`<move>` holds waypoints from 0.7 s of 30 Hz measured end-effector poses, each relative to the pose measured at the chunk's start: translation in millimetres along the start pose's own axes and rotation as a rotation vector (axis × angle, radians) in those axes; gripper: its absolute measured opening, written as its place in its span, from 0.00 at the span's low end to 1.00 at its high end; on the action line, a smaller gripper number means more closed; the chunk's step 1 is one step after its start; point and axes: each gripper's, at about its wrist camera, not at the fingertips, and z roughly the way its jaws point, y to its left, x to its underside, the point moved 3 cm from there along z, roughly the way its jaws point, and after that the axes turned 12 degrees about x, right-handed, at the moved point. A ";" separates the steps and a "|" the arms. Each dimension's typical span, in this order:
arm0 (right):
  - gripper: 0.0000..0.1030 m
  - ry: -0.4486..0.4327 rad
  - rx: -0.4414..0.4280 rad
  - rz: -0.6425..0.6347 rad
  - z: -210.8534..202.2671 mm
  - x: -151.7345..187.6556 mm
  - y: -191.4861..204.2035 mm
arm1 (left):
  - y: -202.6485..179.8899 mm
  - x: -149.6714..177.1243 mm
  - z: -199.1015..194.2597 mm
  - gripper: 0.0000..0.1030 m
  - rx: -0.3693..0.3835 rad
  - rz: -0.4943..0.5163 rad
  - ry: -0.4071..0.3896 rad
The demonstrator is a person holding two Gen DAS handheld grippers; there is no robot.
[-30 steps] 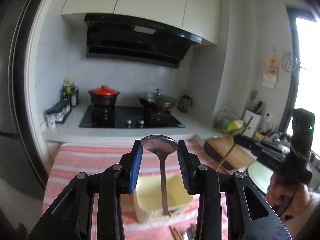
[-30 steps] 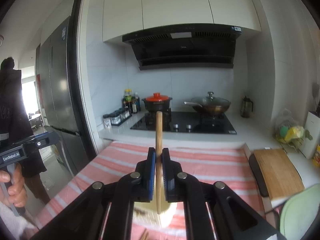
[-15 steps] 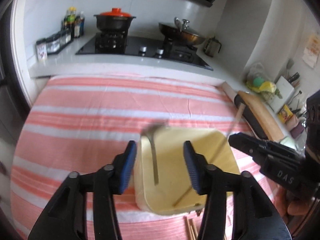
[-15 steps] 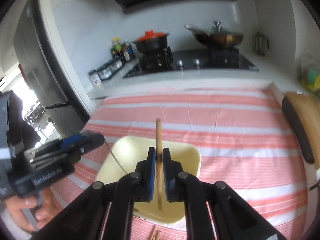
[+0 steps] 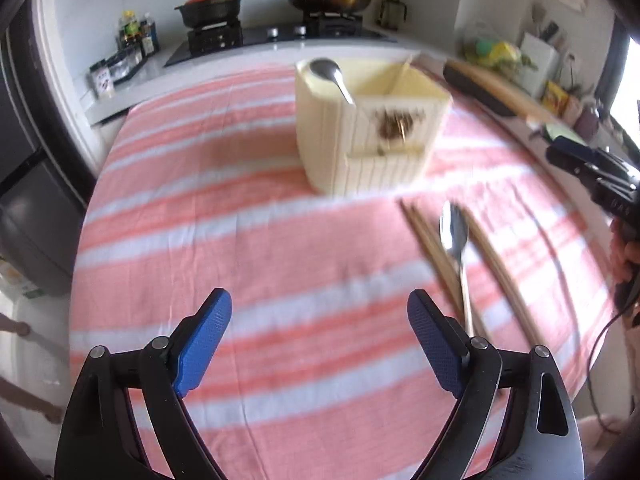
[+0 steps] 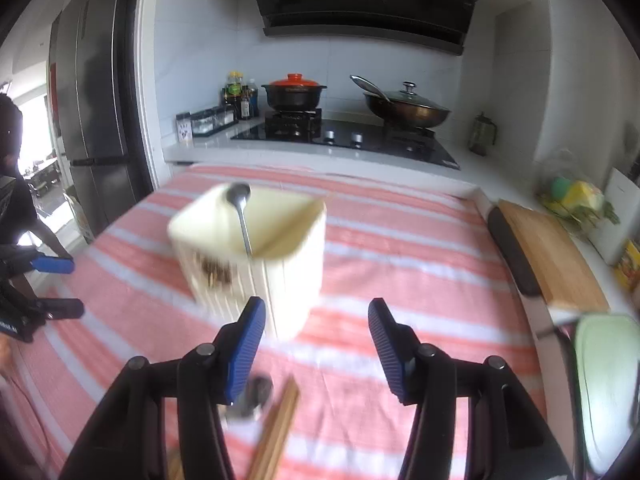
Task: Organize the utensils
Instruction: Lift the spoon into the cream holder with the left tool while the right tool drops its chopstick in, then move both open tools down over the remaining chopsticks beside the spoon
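Readable writing is scarce. The letters "DAS" show faintly on the black body of the right gripper (image 5: pixel 600 178) at the right edge of the left wrist view; the small tag on the spice rack (image 6: pixel 208 120) on the counter is too blurred to read.

The left gripper (image 5: pixel 318 330) has just been opening and its blue pads (image 5: pixel 202 342) stand wide apart over bare striped cloth, with nothing between them. The right gripper (image 6: pixel 316 344) has also just been opening; its jaws stand partly spread and empty.

The cream utensil holder (image 5: pixel 372 132) stands upright on the pink-striped tablecloth (image 5: pixel 224 216), upper centre of the left view. A metal spoon (image 5: pixel 332 76) leans bowl-up against its left rim, and what looks like a wooden chopstick (image 5: pixel 400 74) slants across the opening, though blur makes that uncertain. To the lower right of the holder a second spoon (image 5: pixel 456 240) lies on the cloth, with chopsticks (image 5: pixel 428 240) on both sides of it.

The left half of the cloth is open. Along the cloth's right edge sits a wooden cutting board (image 6: pixel 548 248), and a pale green plate (image 6: pixel 608 384) sits at the lower right of the right wrist view.
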 end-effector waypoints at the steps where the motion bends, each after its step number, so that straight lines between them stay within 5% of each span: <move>1: 0.53 0.006 0.018 0.015 -7.9 18.9 -3.8 | -4.2 12.3 1.1 0.88 -0.015 0.003 0.000; 10: 0.53 0.043 0.190 0.167 -52.4 131.8 -35.1 | -31.6 71.9 1.2 0.88 -0.014 -0.059 -0.079; 17: 0.53 0.094 0.213 0.224 -62.5 154.3 -54.0 | -33.6 85.8 -15.7 0.92 -0.010 -0.121 -0.161; 21: 0.53 0.121 0.173 0.244 -65.3 163.2 -48.3 | -37.5 96.9 -3.8 0.92 0.037 -0.160 -0.122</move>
